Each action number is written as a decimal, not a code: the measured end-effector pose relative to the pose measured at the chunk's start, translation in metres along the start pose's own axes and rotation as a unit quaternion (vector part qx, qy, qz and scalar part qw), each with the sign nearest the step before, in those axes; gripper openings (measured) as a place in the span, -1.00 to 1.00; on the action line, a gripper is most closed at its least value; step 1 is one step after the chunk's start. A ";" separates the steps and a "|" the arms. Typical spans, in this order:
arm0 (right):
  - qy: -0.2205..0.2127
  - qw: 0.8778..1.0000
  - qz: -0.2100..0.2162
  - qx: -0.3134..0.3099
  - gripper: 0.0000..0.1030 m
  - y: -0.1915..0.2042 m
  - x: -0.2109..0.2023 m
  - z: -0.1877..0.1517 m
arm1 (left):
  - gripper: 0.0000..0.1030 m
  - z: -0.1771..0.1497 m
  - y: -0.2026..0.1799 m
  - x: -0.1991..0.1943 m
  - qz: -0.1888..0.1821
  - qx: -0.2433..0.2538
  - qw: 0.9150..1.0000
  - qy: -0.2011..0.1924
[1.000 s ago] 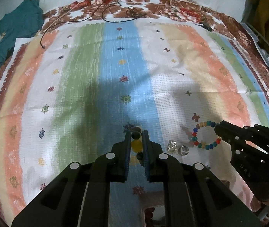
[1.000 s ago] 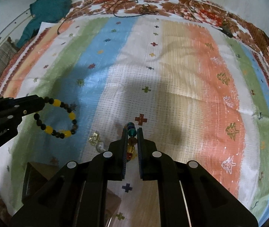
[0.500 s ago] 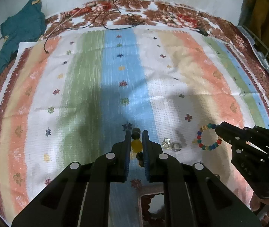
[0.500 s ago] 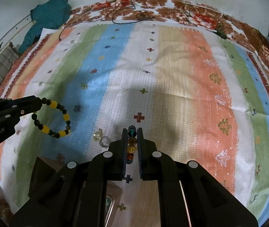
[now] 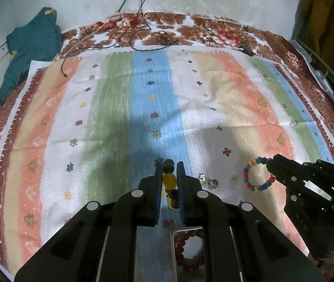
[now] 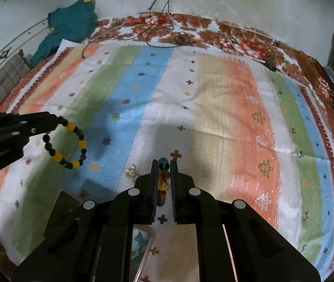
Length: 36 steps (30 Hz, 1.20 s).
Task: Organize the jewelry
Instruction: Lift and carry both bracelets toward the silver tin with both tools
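Now both grippers have risen higher above the striped cloth (image 5: 110,108): left gripper (image 5: 169,166) clamps the black-and-yellow bracelet (image 6: 69,144), right gripper (image 6: 164,163) the multicoloured bracelet (image 5: 256,176); tray (image 5: 178,235) at 6 o'clock likely receives them.

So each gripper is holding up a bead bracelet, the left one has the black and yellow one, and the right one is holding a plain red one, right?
Not quite. The right gripper holds a multicoloured bracelet of blue, red, green and amber beads, as the left wrist view shows. The left gripper does hold the black and yellow bracelet.
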State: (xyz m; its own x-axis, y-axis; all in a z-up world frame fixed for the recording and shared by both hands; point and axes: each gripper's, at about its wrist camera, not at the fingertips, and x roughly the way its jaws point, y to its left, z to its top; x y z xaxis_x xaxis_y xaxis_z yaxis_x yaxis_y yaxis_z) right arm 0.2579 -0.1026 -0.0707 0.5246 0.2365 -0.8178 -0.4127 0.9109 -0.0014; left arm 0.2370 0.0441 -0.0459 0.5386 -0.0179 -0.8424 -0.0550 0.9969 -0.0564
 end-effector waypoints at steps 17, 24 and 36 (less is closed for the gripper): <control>-0.023 1.000 0.018 0.000 -0.79 0.010 -0.033 -0.011 | -0.78 -0.011 -0.011 -0.036 -0.019 0.009 0.999 -0.028; -0.028 0.999 0.023 -0.009 -0.79 0.016 -0.043 -0.019 | -0.78 -0.018 -0.018 -0.048 -0.029 0.017 0.999 -0.034; -0.031 0.999 0.029 -0.016 -0.79 0.025 -0.059 -0.033 | -0.78 -0.034 -0.023 -0.065 -0.036 0.024 0.998 -0.042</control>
State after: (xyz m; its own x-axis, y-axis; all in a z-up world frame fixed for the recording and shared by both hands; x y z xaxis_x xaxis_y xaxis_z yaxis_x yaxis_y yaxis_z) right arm 0.1923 -0.1053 -0.0411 0.5433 0.3102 -0.7801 -0.4677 0.8835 0.0255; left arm 0.1752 0.0202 -0.0080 0.6077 -0.0861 -0.7895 0.0263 0.9957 -0.0883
